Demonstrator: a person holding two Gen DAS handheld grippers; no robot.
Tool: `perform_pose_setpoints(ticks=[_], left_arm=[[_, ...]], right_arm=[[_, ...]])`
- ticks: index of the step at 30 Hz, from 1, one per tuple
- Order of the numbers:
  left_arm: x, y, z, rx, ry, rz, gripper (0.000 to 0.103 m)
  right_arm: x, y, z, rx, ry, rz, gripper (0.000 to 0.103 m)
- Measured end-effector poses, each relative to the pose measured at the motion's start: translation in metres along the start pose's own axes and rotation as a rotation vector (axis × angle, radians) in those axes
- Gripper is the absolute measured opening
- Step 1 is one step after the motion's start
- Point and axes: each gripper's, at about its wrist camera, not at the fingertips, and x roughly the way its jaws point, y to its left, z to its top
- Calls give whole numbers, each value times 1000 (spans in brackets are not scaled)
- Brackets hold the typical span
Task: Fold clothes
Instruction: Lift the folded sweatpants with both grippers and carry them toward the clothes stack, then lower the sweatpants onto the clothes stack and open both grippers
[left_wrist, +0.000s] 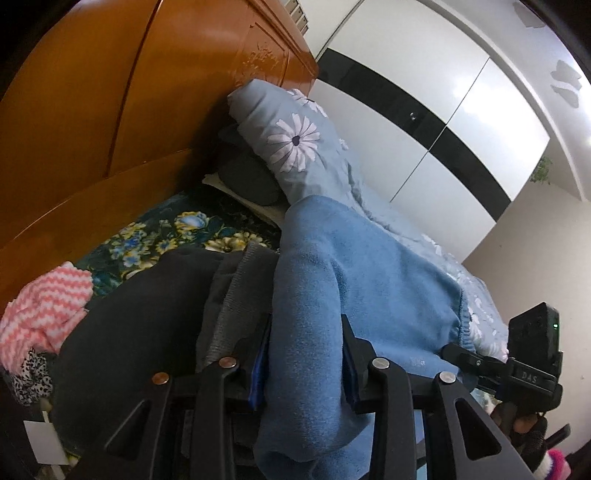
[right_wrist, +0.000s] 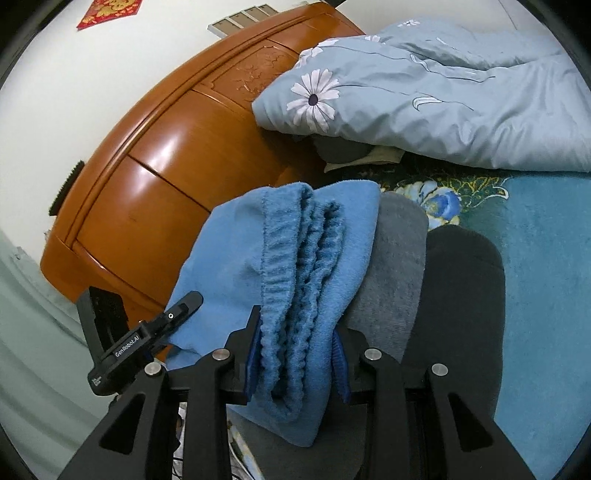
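Bedroom bed (right_wrist: 546, 258): left gripper (left_wrist: 306, 354) and right gripper (right_wrist: 295, 354) each clamp the blue fleece garment (left_wrist: 351, 273), holding it taut between them for folding.

A home bedroom — ahead of the tool lies a bed with a dark floral-printed bedspread (left_wrist: 177, 229) and a pale blue daisy-patterned quilt (right_wrist: 424, 103) bunched against a glossy orange-brown carved wooden headboard (right_wrist: 177, 162). To the right of the left tool stands a tall white wardrobe with a black band (left_wrist: 424, 110) — near its left side, a pink-and-white zigzag knitted garment (left_wrist: 44, 306).
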Motion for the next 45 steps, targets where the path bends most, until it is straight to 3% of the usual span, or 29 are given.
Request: perform_pose_setpoints(ticks=[3, 7, 8, 11, 12, 16, 19, 22, 26, 30, 36, 41, 45], left_arm=[[-4, -4, 1, -13, 7, -2, 38], [-14, -9, 2, -22, 0, 7, 54], [-19, -9, 3, -23, -12, 16, 62], [-35, -4, 6, -48, -68, 32, 71], [-40, -2, 7, -62, -83, 29, 71], [-57, 1, 13, -111, -143, 18, 71], [-61, -20, 23, -57, -176, 2, 72], [-50, -54, 30, 56, -162, -9, 79], [-15, -81, 30, 150, -68, 28, 79], [5, -80, 25, 164, -19, 53, 79], [18, -75, 17, 183, 14, 76, 79], [0, -84, 10, 169, -38, 76, 79], [-20, -92, 1, 140, -97, 70, 79]], right_arm=[[-3, 3, 2, 2, 4, -7, 34], [-12, 11, 5, -36, 19, -17, 36], [-15, 12, 6, -51, 22, -28, 38], [-23, 15, 8, -91, 18, -61, 53], [-28, 13, 9, -98, 1, -74, 59], [-57, 13, 19, -110, -92, -75, 59], [-75, 30, 28, -154, -161, -26, 59], [-75, 53, 31, -227, -160, 17, 60], [-45, 71, 28, -303, -81, -1, 60], [-27, 60, 18, -304, -58, -43, 60], [-18, 42, 19, -231, -50, -19, 60], [-34, 53, 18, -242, -63, -13, 60], [-60, 65, -3, -290, -105, 14, 60]])
